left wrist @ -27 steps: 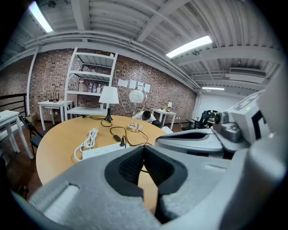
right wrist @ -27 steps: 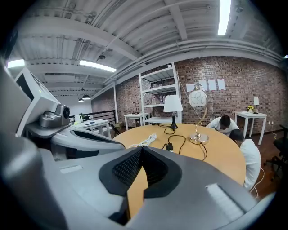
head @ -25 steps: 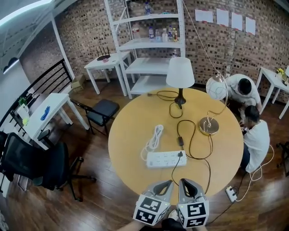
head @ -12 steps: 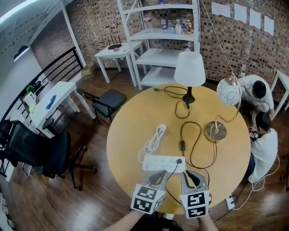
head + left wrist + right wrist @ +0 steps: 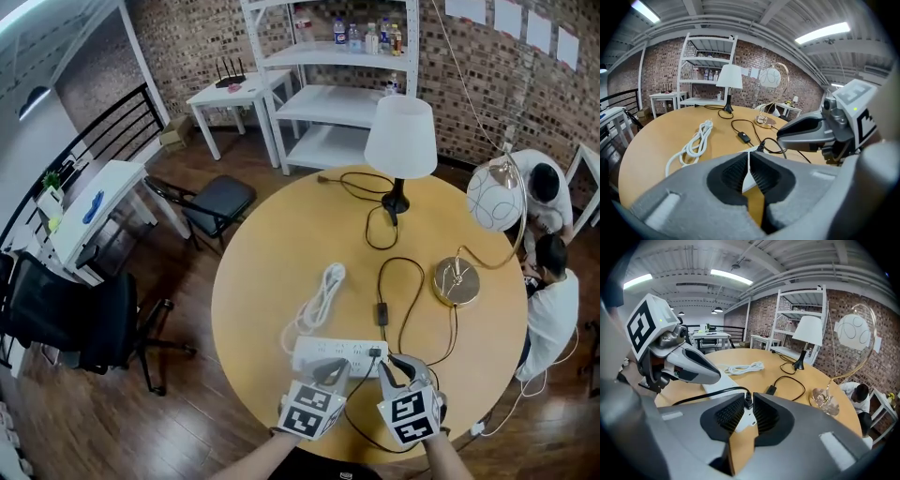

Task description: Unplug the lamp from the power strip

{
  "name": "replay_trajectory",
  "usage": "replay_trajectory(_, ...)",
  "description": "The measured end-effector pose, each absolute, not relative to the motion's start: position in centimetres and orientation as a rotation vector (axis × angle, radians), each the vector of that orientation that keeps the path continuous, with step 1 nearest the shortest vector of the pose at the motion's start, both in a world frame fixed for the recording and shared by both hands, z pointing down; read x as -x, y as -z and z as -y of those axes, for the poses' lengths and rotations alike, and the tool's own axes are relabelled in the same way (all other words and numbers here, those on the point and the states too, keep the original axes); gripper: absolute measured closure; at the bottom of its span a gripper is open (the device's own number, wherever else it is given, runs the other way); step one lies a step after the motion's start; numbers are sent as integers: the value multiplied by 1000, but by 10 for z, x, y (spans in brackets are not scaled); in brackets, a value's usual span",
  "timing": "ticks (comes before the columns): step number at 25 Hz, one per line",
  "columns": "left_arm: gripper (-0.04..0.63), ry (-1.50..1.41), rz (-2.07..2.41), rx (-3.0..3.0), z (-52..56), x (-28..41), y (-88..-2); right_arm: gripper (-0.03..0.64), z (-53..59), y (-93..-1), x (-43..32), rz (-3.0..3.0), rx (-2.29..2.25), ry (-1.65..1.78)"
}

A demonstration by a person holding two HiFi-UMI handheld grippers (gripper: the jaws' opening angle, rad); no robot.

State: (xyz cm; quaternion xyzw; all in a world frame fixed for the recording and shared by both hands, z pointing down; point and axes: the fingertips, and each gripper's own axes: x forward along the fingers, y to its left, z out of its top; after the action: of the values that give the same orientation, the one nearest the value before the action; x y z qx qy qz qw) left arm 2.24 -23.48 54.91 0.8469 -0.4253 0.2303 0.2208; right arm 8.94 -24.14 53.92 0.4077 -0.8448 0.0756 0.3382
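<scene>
The left gripper (image 5: 749, 158) is hovering over the near edge of the round wooden table (image 5: 272, 244), its jaws pressed nearly together with nothing between them. The right gripper (image 5: 747, 406) is reaching in just beside it, its jaws opening to a narrow gap. The black plug (image 5: 374, 353) is showing in that gap just past the tips, with the pads not pressing on it.

The plug is sitting in the right end of the white power strip (image 5: 328, 357), which is lying flat directly ahead of both grippers. Its black cord (image 5: 360, 429) is curling back under the right gripper. More black cord is looping across the table through an inline switch (image 5: 382, 312).

A bundled white cable (image 5: 317, 300) is lying just left of the strip. The table lamp with the white shade (image 5: 400, 136) is standing at the far edge. The gold arc lamp's round base (image 5: 457, 281) is resting to the right, with its globe (image 5: 494, 202) hanging above.

Beyond the table, a black chair (image 5: 214, 205) and white shelving (image 5: 323, 103) are standing, and two people (image 5: 548, 281) are crouching at the right.
</scene>
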Motion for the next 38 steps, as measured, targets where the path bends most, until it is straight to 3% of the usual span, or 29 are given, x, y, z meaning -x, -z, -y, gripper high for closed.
replay_trajectory(12,591,-746,1062,-2353,272,-26,-580,524,265,-575,-78,2136,-729,-99)
replay_trajectory(25,591,-966,1002,-2356,275,-34,-599,549,267,-585,-61,2133,-478,-35)
replay_trajectory(38,592,-972,988,-2344,277,-34,-600,560,270,-584,-61,2173,-516,-109)
